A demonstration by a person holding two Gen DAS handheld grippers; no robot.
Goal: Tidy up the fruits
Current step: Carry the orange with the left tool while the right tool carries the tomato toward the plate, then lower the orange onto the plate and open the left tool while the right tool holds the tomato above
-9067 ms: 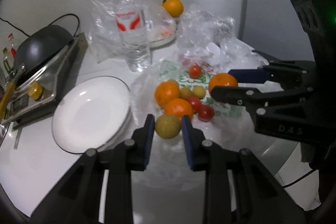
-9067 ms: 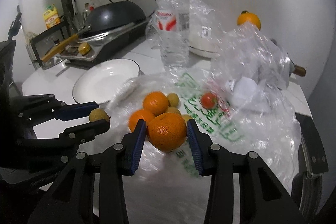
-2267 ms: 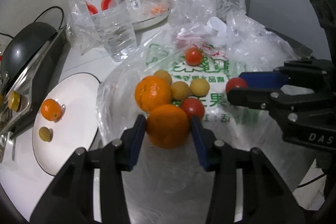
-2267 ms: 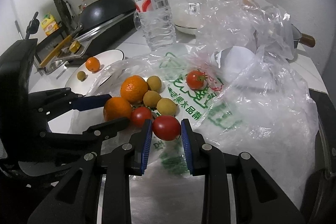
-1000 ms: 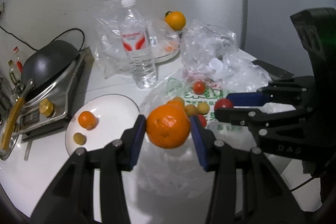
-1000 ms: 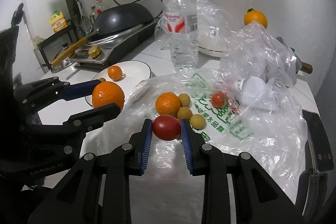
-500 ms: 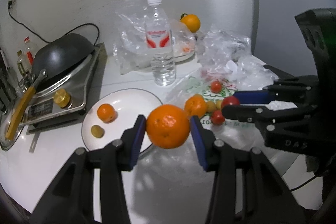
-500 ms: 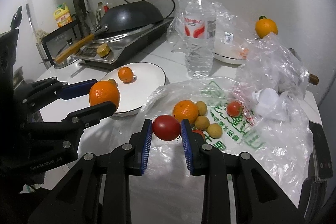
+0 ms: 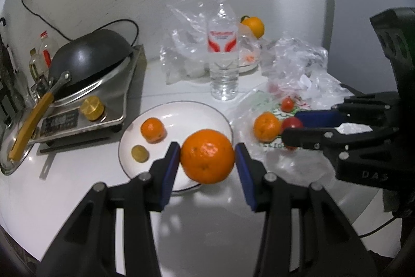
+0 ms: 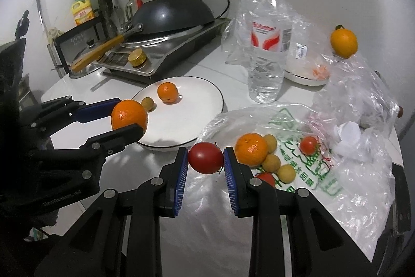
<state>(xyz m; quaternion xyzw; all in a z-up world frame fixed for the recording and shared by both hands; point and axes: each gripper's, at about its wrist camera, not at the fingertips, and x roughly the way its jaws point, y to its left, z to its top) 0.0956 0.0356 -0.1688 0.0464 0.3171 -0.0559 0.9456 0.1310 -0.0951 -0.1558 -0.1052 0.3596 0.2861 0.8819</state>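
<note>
My left gripper [image 9: 207,160] is shut on a large orange [image 9: 207,156] and holds it above the near edge of the white plate [image 9: 197,110]. The plate carries a small orange [image 9: 152,129] and a small brown-green fruit [image 9: 139,153]. My right gripper [image 10: 205,160] is shut on a red tomato [image 10: 205,157], just right of the plate [image 10: 197,100] and above the plastic bag [image 10: 298,136]. On the bag lie an orange [image 10: 251,149], several small yellow fruits [image 10: 271,162] and small tomatoes [image 10: 308,145].
A water bottle [image 10: 267,43] stands behind the bag. A black wok [image 10: 171,14] sits on a cooker at the back left. Another orange [image 10: 343,42] rests at the back right by a white dish [image 10: 306,74]. Crumpled plastic [image 10: 358,100] lies to the right.
Both grippers have moved left with their fruit. The orange now hangs over the plate's near edge, and the tomato is closer to the plate's right edge.
</note>
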